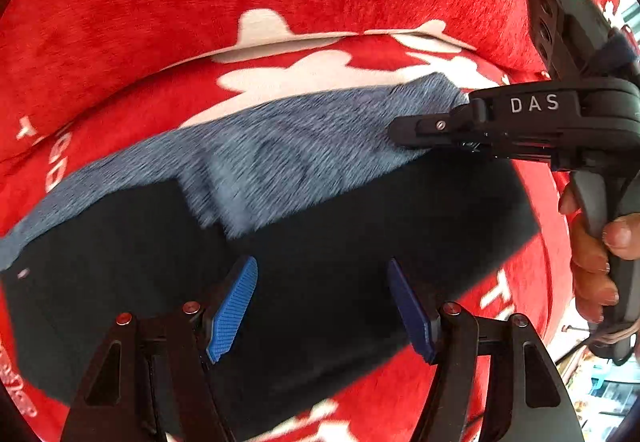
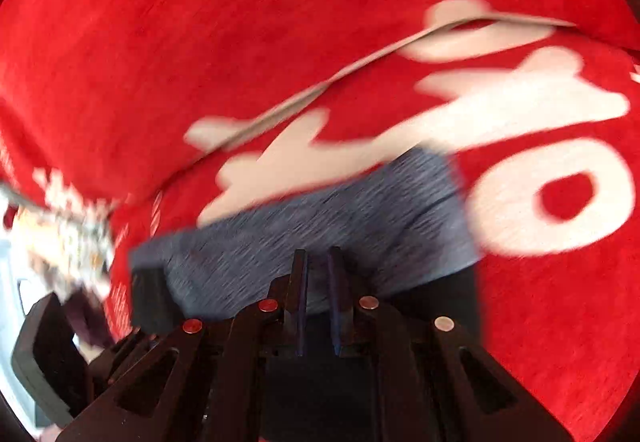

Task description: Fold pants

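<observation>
Motion blur smears the grey inside of the pants (image 1: 256,157) at mid-frame in the left wrist view. The whole right wrist view is blurred, and clutter (image 2: 68,238) at its left edge cannot be identified. There the right gripper (image 2: 318,306) hides the fabric below its fingertips.

Red plush blanket (image 1: 160,21) with white lettering and shapes, spread wide, one fold edge crossing the upper part. Blurred clutter (image 2: 68,242) past its left edge in the right wrist view.

Bare red blanket (image 1: 160,1) beyond pants (image 1: 280,161); right claw (image 1: 396,133) alongside.
</observation>
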The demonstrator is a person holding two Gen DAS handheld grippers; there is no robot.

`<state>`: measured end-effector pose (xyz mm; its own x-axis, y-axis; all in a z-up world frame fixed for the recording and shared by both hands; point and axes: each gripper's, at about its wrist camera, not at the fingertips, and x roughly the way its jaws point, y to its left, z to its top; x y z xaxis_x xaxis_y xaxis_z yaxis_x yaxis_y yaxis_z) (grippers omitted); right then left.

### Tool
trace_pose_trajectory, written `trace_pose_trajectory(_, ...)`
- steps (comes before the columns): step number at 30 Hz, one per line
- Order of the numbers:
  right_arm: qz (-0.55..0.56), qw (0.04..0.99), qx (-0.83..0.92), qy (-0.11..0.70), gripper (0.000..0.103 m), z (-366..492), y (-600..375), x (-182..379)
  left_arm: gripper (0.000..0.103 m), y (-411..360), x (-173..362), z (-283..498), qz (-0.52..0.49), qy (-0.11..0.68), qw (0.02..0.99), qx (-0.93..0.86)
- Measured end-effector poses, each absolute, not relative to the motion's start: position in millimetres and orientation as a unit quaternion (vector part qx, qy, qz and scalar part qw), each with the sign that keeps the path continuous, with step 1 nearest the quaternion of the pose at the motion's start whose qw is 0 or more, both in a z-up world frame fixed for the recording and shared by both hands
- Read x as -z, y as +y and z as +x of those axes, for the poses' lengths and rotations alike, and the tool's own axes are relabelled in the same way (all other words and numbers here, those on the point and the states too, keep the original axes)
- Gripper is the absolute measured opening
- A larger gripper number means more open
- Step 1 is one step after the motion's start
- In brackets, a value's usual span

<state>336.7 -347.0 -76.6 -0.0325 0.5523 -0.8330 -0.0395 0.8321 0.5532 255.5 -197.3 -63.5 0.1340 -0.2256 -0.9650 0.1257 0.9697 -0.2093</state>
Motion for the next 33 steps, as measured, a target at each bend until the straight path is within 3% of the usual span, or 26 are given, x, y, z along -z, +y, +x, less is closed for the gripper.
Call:
trace_pose_trajectory(3, 0.168, 0.657, -0.261, 0.688, 0.014, 321.5, -314.5, 63.2, 0.069, -167.4, 53.6, 241.2, -0.054, 0.652, 0.752, 0.079)
trace_pose_trajectory(5, 0.131, 0.663, -0.27, 0.686, 0.048, 310.6, -289.3, 50.1, 0.069, -142.8, 48.0, 230.2, -0.059, 0.651, 0.755, 0.044)
trace_pose_trajectory(6, 0.118, 0.669, -0.271, 0.682, 0.075, 305.6, -277.5, 45.0, 0.069, -135.2, 47.3, 226.5, -0.061, 0.652, 0.755, 0.032)
trace_pose_trajectory(7, 0.107, 0.677, -0.275, 0.674, 0.077, 302.5, -264.6, 39.5, 0.069, -125.7, 45.8, 221.3, -0.063, 0.652, 0.755, 0.021)
trace_pose_trajectory(10, 0.043, 0.694, -0.27, 0.666, 0.075, 293.5, -224.5, 29.3, 0.069, -100.8, 44.2, 207.3, -0.068, 0.654, 0.753, -0.002)
trace_pose_trajectory(12, -0.037, 0.7, -0.236, 0.673, 0.059, 290.9, -203.9, 37.3, 0.069, -91.1, 46.3, 200.7, -0.07, 0.655, 0.753, -0.01)
trace_pose_trajectory(13, -0.062, 0.702, -0.221, 0.675, 0.022, 291.1, -206.2, 43.7, 0.069, -87.1, 46.6, 198.3, -0.071, 0.655, 0.753, -0.013)
trace_pose_trajectory(14, -0.062, 0.698, -0.216, 0.68, 0.008, 290.2, -208.2, 51.8, 0.069, -81.6, 44.6, 194.7, -0.074, 0.654, 0.753, -0.017)
trace_pose_trajectory(18, 0.035, 0.67, -0.225, 0.707, 0.001, 289.5, -218.9, 58.9, 0.069, -56.5, 38.9, 180.0, -0.097, 0.643, 0.759, -0.03)
trace_pose_trajectory(21, 0.031, 0.63, -0.259, 0.731, 0.001, 271.2, -203.4, 72.7, 0.069, -43.5, 47.6, 174.8, -0.103, 0.655, 0.747, -0.046)
trace_pose_trajectory(25, 0.048, 0.662, -0.275, 0.696, 0.004, 263.0, -206.8, 40.7, 0.069, -21.7, 42.0, 161.3, -0.114, 0.652, 0.746, -0.065)
trace_pose_trajectory(27, 0.035, 0.676, -0.257, 0.69, 0.022, 263.8, -220.3, 25.7, 0.069, -10.9, 43.1, 155.5, -0.113, 0.657, 0.742, -0.073)
trace_pose_trajectory(28, 0.014, 0.686, -0.242, 0.686, 0.048, 263.4, -227.1, 20.0, 0.069, -5.4, 44.4, 152.7, -0.115, 0.659, 0.739, -0.077)
trace_pose_trajectory(29, -0.012, 0.697, -0.23, 0.679, 0.068, 262.6, -232.5, 13.9, 0.069, -1.8, 45.6, 150.9, -0.117, 0.662, 0.736, -0.081)
trace_pose_trajectory(33, -0.095, 0.692, -0.22, 0.681, 0.067, 252.8, -231.1, 16.6, 0.069, 13.6, 51.0, 142.6, -0.13, 0.669, 0.725, -0.102)
